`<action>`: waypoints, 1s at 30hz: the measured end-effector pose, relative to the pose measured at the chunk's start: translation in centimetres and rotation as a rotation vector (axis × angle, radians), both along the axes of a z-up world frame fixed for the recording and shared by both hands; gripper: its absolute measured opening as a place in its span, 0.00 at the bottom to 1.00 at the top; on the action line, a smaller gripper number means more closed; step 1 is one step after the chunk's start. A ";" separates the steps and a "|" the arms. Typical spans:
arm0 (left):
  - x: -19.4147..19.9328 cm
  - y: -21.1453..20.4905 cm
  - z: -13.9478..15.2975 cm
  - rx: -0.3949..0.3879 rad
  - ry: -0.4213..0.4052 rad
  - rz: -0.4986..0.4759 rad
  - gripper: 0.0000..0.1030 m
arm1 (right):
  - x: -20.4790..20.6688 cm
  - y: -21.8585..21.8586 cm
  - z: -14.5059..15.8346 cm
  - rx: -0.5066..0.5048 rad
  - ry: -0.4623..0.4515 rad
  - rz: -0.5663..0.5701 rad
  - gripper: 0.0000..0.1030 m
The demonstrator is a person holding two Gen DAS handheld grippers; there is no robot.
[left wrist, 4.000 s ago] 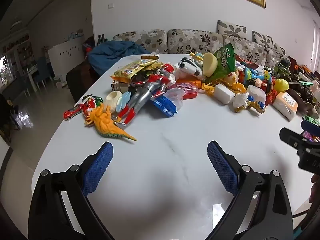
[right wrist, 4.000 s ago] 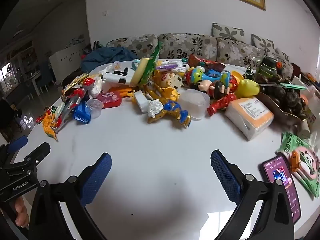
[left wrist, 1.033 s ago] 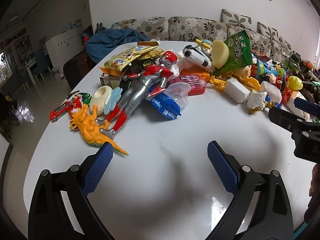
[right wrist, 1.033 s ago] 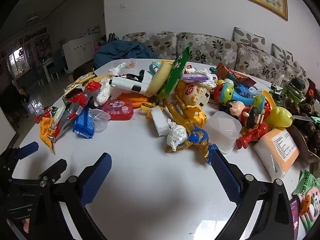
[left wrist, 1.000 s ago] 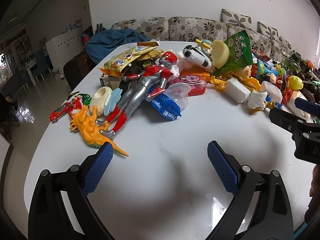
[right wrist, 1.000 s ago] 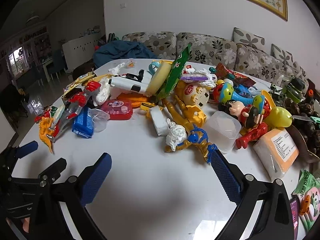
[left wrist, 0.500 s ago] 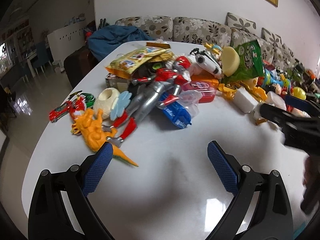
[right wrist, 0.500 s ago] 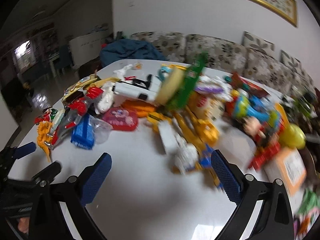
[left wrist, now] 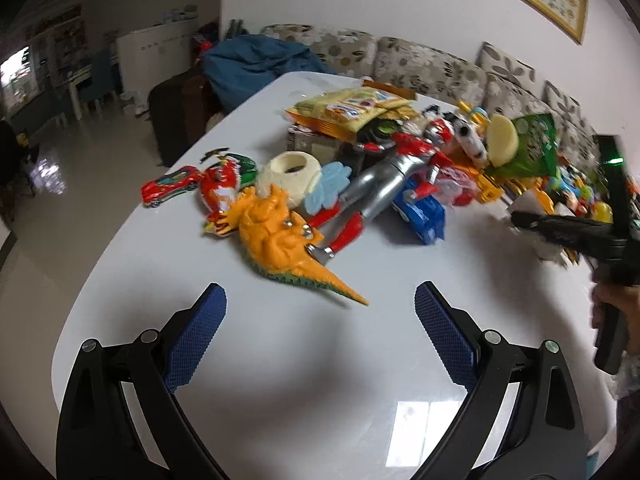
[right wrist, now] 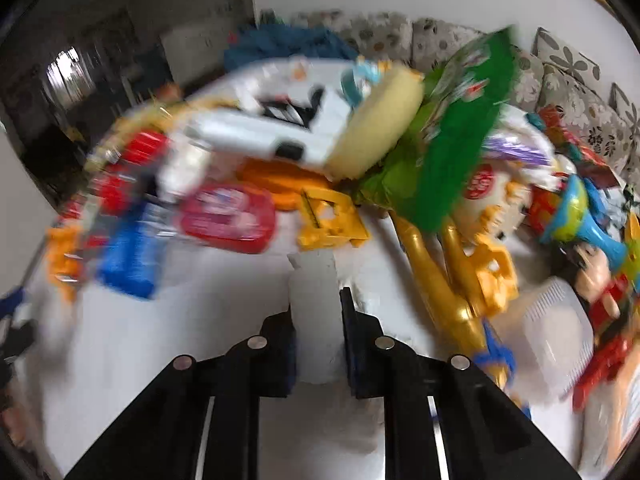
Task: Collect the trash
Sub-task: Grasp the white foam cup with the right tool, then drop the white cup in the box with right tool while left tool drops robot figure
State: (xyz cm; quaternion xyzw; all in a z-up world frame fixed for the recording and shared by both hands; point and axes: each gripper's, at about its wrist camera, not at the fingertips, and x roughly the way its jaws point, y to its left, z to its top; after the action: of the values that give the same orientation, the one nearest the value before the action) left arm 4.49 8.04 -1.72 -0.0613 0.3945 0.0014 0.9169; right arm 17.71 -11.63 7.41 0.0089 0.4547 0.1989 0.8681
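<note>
While my right gripper point(right wrist: 316, 320) has just been closing, its jaws now pinch a white block-like piece point(right wrist: 314, 300) lying at the near edge of the clutter on the white table point(left wrist: 280, 360); the picture is smeared, so I cannot tell whether it is foam or wadded tissue. My left gripper point(left wrist: 320, 332) hangs with its jaws wide apart over bare tabletop, nothing between them, near the tail of the orange dinosaur point(left wrist: 280, 248). To do this well, I judge a straight lift is best (the yellow toy point(right wrist: 332, 220) sits just beyond the piece and a sideways drag could catch it). Other likely trash, the green snack bag point(right wrist: 460, 120) and the yellow wrapper point(left wrist: 348, 112), lies deeper in the pile.
</note>
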 end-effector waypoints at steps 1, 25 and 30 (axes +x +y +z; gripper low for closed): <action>-0.1 -0.2 0.0 0.000 -0.009 -0.021 0.90 | -1.9 -0.6 1.1 0.054 -0.027 0.018 0.18; -0.3 -7.5 8.4 0.149 -0.268 -0.378 0.24 | -19.9 -5.8 4.2 0.226 -0.154 0.005 0.20; -10.4 -6.5 12.4 0.107 -0.390 -0.436 0.24 | -24.1 -5.5 6.5 0.259 -0.211 0.034 0.20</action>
State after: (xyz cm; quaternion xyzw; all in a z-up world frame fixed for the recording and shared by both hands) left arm -5.87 1.52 10.65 0.0743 0.2141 -0.1866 0.9559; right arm -6.40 -17.12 13.95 0.0919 0.3315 0.2701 0.8993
